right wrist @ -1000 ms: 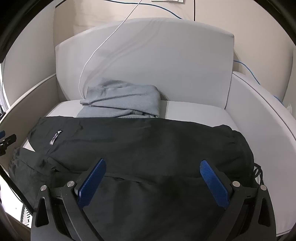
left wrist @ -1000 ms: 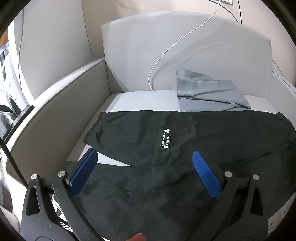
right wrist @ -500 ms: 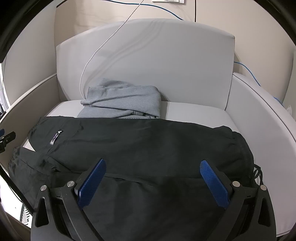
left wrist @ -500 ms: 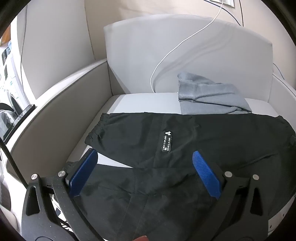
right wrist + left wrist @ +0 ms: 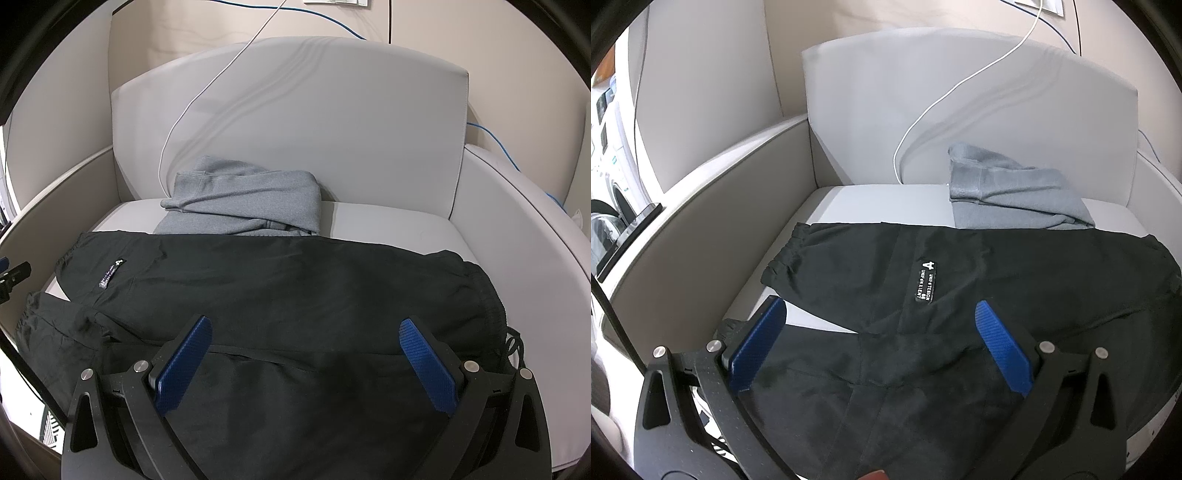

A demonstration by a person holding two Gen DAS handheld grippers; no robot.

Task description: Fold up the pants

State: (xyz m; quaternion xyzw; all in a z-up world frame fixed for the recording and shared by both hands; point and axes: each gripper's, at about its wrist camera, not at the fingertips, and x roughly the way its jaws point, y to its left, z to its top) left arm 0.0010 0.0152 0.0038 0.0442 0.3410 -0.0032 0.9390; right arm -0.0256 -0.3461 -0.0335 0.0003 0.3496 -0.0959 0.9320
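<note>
Black pants (image 5: 997, 280) lie spread across the seat of a grey armchair, with a small white-lettered label (image 5: 926, 280) on the upper leg. The leg cuffs point left, and the elastic waistband (image 5: 487, 295) with its drawstring sits at the right. In the right wrist view the same pants (image 5: 295, 288) fill the seat. My left gripper (image 5: 879, 328) hovers open above the lower leg near the cuffs, holding nothing. My right gripper (image 5: 306, 343) hovers open above the hip area, also holding nothing.
A folded grey garment (image 5: 243, 199) lies at the back of the armchair seat (image 5: 871, 203), behind the pants. A white cable (image 5: 942, 96) hangs down the backrest. The armrests (image 5: 517, 229) curve around both sides. A washing machine (image 5: 605, 155) stands at far left.
Both grippers have drifted slightly back and upward, so the pants sit a bit lower in both views. The pants have not moved, and both grippers stay open.
</note>
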